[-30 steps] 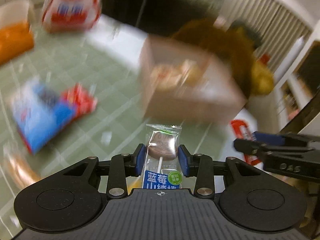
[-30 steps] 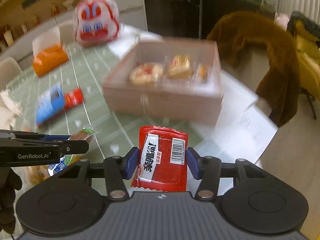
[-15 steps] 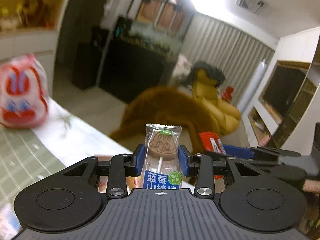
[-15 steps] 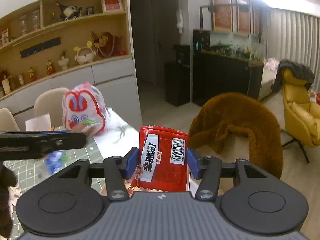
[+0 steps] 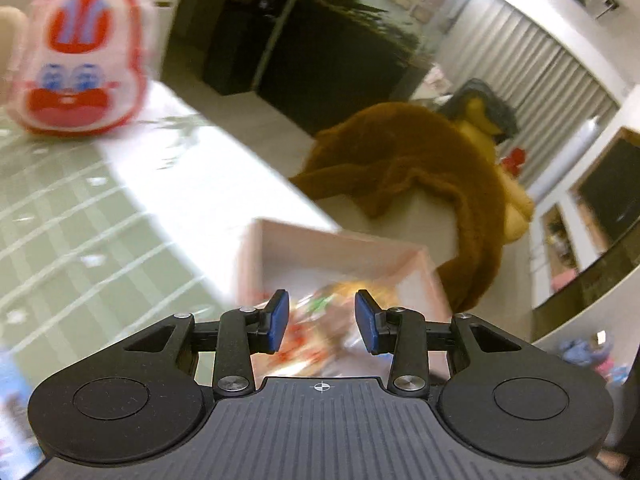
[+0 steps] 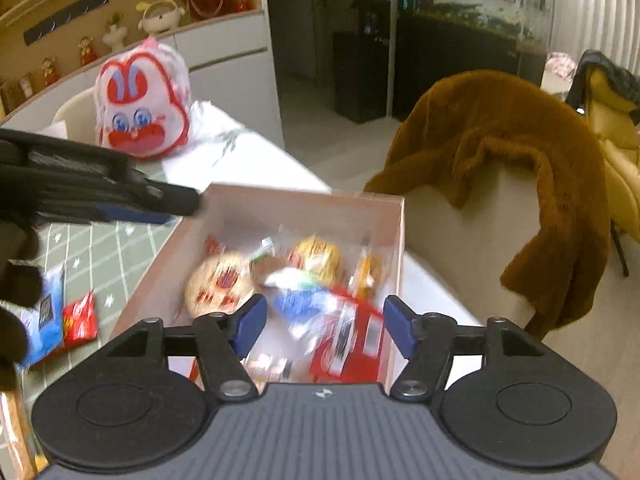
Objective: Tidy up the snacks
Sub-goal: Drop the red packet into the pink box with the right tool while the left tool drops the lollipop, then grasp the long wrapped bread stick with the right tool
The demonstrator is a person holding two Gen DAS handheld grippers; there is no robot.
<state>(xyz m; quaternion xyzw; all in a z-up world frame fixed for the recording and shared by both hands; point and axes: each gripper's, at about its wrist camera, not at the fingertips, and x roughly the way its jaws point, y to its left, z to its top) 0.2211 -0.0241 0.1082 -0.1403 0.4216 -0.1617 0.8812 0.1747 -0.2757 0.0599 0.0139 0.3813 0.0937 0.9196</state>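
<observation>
Green checked tablecloth point(image 5: 72, 216) covers the table to the left of the left gripper point(image 5: 322, 320) in the left wrist view, with a white strip running along its far edge. Ahead of the fingers and just beyond them sits a pale pink box point(image 5: 340, 244), open at the top; blurred snack wrappers show inside it, right between and below the blue pads point(image 5: 279, 322). The jaws stand apart and nothing is between them, so this gripper is released. Far off to the upper left stands a red-and-white rabbit-face bag point(image 5: 80, 64). Past the box, to the upper right, a brown furry coat point(image 5: 424, 168) hangs over a chair.

From the right wrist view, the same tablecloth point(image 6: 108, 256) lies to the left of the right gripper point(image 6: 324, 326), and the box point(image 6: 304, 204) is directly ahead. Its jaws have just been opening and stand wide; a red packet point(image 6: 352, 340) lies in the box below and between the pads, blurred, with the pads off it. Further in lie a round biscuit pack point(image 6: 218, 286), a blue-and-white wrapper point(image 6: 298, 300) and a yellow pack point(image 6: 318, 256). The left gripper point(image 6: 176, 202) reaches in from the left edge over the box's near-left corner. On the cloth left of the box lie a small red pack point(image 6: 80, 322) and a blue pack point(image 6: 46, 320). The rabbit-face bag point(image 6: 142, 106) stands beyond, upper left.
</observation>
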